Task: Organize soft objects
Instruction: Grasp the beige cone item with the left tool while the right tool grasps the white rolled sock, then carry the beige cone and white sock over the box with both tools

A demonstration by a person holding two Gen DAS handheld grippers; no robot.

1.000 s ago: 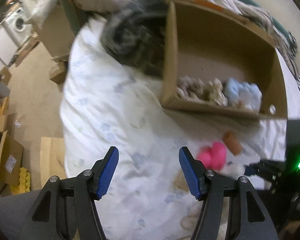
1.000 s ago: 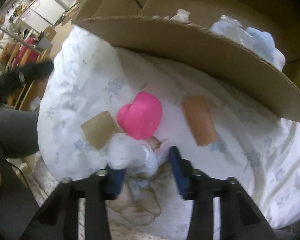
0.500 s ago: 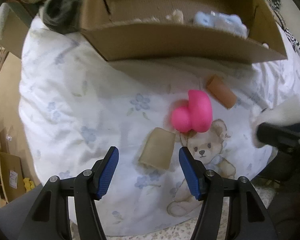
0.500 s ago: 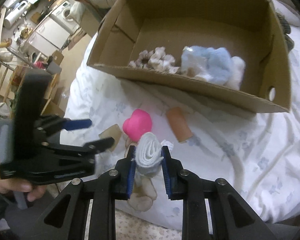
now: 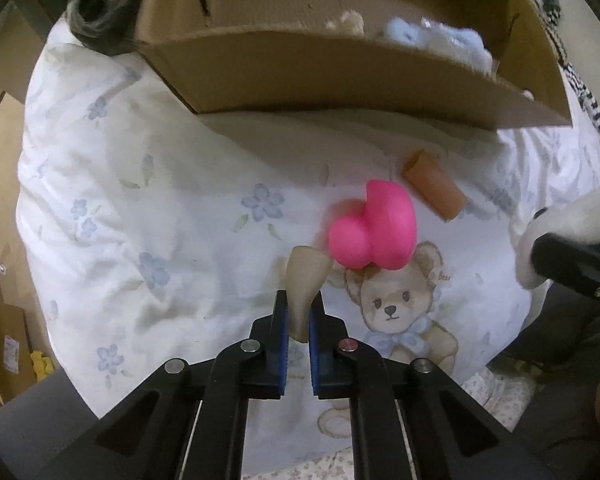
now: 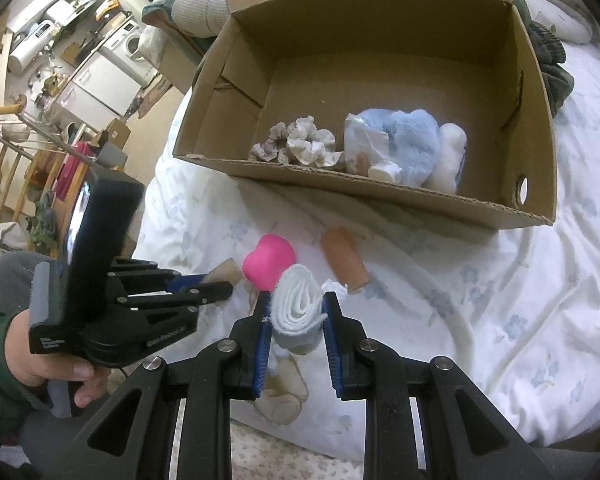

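While the left gripper [image 5: 298, 322] pinched the beige pad [image 5: 304, 280] in narrow jaws just above the bed [image 5: 140, 208], the pink sponge [image 5: 374, 232] and orange roll [image 5: 434, 190] lay to its right. Further right, the right gripper [image 6: 296, 320] clamped the white roll [image 6: 298, 300], long axis pointing ahead toward the cardboard box [image 6: 380, 196], which lay beyond both.

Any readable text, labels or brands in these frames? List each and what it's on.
"Bear": small tag beside the teddy bear print on the white floral bedsheet.
White lettering on the black left gripper body: too blurred to read.
Label on a cardboard box on the floor: too small to read.
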